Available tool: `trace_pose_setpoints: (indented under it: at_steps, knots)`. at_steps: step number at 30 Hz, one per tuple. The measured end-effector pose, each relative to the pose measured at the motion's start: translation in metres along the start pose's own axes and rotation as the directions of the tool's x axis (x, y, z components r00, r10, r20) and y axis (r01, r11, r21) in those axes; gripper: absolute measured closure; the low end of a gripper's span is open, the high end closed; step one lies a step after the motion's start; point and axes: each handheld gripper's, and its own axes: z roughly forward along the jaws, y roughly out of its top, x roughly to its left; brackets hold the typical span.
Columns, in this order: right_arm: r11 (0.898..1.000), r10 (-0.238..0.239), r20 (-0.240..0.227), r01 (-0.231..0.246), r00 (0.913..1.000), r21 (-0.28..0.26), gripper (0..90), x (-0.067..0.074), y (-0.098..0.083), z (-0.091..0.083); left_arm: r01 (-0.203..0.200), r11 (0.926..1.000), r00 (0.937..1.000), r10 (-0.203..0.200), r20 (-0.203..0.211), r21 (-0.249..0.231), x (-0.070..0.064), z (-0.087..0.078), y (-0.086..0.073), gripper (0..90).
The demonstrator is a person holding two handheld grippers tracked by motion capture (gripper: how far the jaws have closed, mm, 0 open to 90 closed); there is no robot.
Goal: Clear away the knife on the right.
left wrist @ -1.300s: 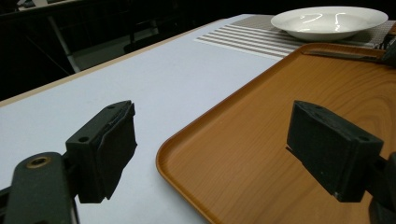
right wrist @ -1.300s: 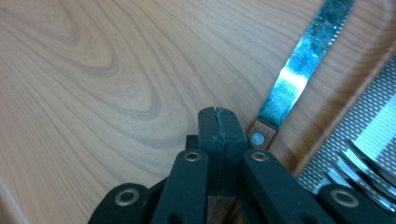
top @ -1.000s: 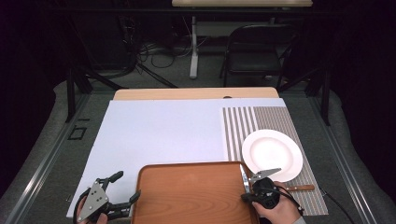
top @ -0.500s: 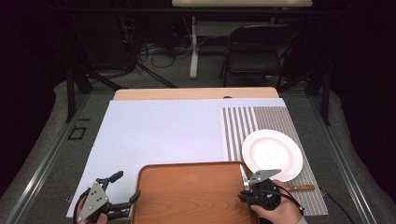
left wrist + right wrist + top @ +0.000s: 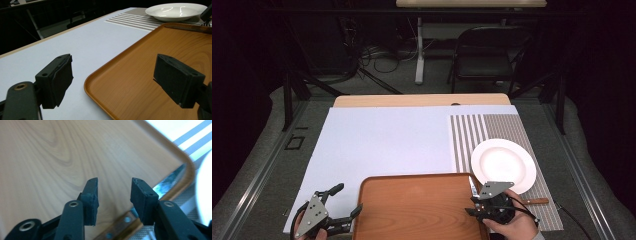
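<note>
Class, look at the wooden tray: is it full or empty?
Empty: the tray shows bare wood grain, and the knife lies outside, beside its rim.

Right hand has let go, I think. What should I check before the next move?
1. Right gripper released: ok. Its jaws have just been opening, and nothing is pressed between them.
2. Knife settled: cannot tell. Its blade leans at the tray's right edge and its handle lies under the gap between the jaws.
3. Left gripper ready: ok. The jaws are wide apart on either side of the tray's corner, not touching it.
4. Tray surface: ok, bare wood.
5. Plate placed: ok. It sits empty on the striped placemat.
</note>
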Motion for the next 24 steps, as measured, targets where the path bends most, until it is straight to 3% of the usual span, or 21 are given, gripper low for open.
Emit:
trace_pose_setpoints:
  at_steps: [8, 14, 17, 19, 22, 24]
  knots:
    - [0.998, -0.051, 0.038, 0.053, 0.998, -0.034, 54.5, -0.005, 0.001, -0.007, 0.004, 1.0, 1.0, -0.004, 0.0, 0.002, 0.0, 0.0, 0.0, 15.6]
    - [0.996, -0.074, 0.035, 0.075, 0.9966, -0.043, 47.3, -0.012, -0.001, -0.013, 0.004, 1.0, 1.0, -0.004, -0.002, 0.003, 0.0, 0.0, 0.0, 15.6]
    - [0.997, -0.047, 0.046, 0.049, 0.9979, -0.063, 42.8, -0.016, -0.002, -0.018, 0.005, 1.0, 1.0, -0.005, -0.002, 0.003, 0.0, 0.0, 0.0, 15.6]
    - [0.999, -0.024, 0.049, 0.026, 0.9985, -0.04, 37.8, -0.019, -0.002, -0.022, 0.004, 1.0, 1.0, -0.004, -0.002, 0.003, 0.0, 0.0, 0.0, 15.6]
    - [0.999, -0.037, 0.087, 0.039, 0.9955, -0.028, 30.0, -0.022, -0.004, -0.028, 0.004, 1.0, 1.0, -0.004, -0.003, 0.004, 0.0, 0.0, 0.0, 15.6]
    - [1.0, -0.002, 0.09, 0.004, 0.9959, -0.014, 22.4, -0.026, -0.005, -0.031, 0.005, 1.0, 1.0, -0.005, -0.003, 0.004, 0.0, 0.0, 0.0, 15.6]
